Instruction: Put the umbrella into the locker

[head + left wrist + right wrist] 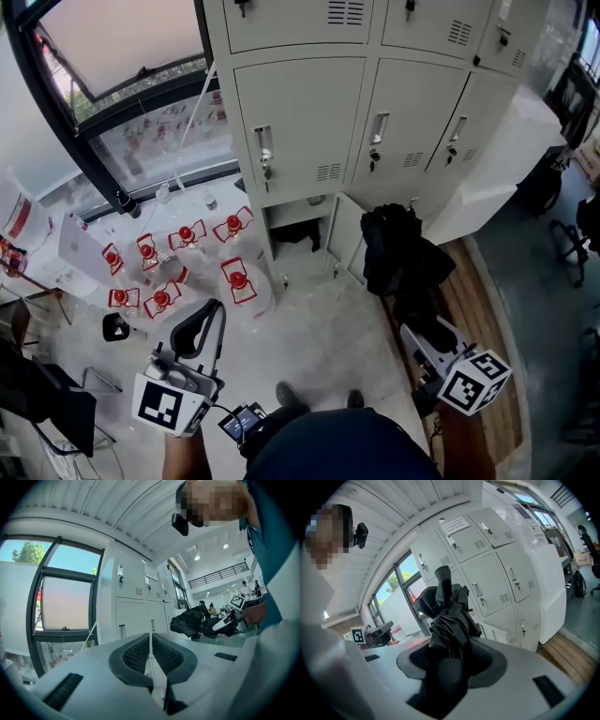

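In the head view a folded black umbrella (405, 255) hangs over the floor just right of the open bottom locker (298, 234), whose door (346, 236) swings right. My right gripper (421, 325) is shut on its lower end, the canopy pointing toward the lockers. The right gripper view shows the umbrella (450, 613) rising from between the pads of my right gripper (450, 657). My left gripper (200, 334) is held low at the left, shut with nothing in it. In the left gripper view the left gripper (151, 654) has its pads touching, and the umbrella (189, 621) shows at the right.
Several clear water jugs with red caps (185, 264) crowd the floor left of the open locker, below a window (122, 47). Closed grey lockers (380, 122) fill the wall. A white cabinet (497, 169) and a wooden floor strip (483, 309) lie to the right.
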